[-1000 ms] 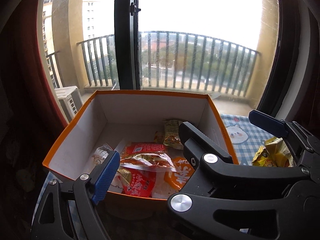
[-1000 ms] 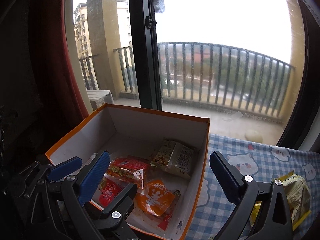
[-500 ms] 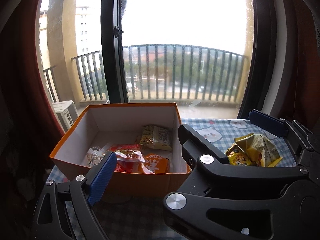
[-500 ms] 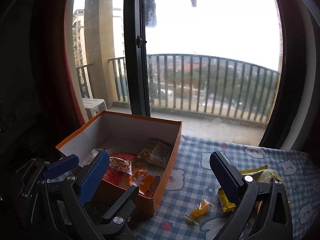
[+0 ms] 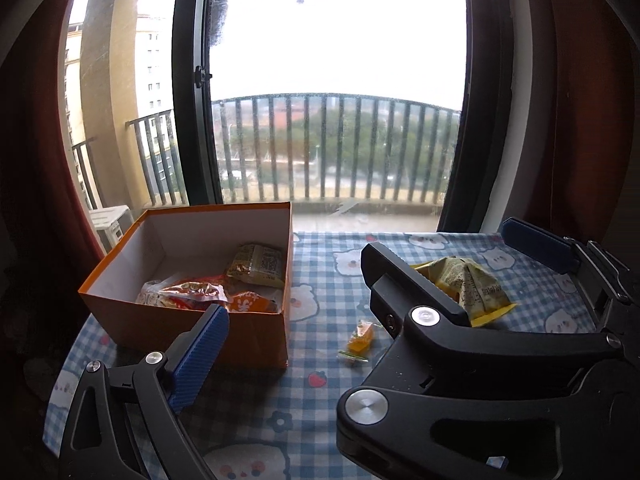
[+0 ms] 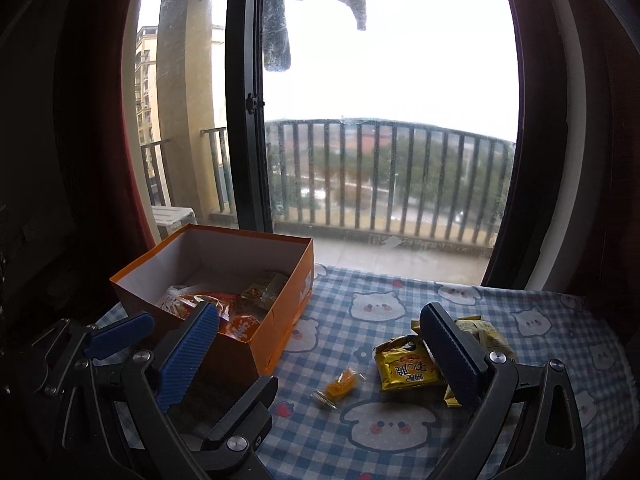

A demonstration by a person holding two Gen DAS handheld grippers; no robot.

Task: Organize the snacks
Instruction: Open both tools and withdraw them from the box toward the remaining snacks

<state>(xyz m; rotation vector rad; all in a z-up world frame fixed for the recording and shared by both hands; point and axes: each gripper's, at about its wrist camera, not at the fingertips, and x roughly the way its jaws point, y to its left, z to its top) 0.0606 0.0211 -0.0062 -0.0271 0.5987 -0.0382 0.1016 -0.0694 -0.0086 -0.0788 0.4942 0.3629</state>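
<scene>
An orange box with a white inside stands at the table's left and holds several snack packets. Yellow snack packets lie on the checked cloth to the right. A small orange candy lies between box and packets. My left gripper is open and empty, back from the box. My right gripper is open and empty above the cloth, with the candy between its fingers' lines.
The blue checked tablecloth with bear faces covers the table. A window with a dark frame and a balcony railing stand right behind the table. Dark red curtains hang at both sides.
Both grippers have pulled back and up from over the box. The box now looks smaller and farther left, and the candy and yellow packets on the cloth have come into view.
</scene>
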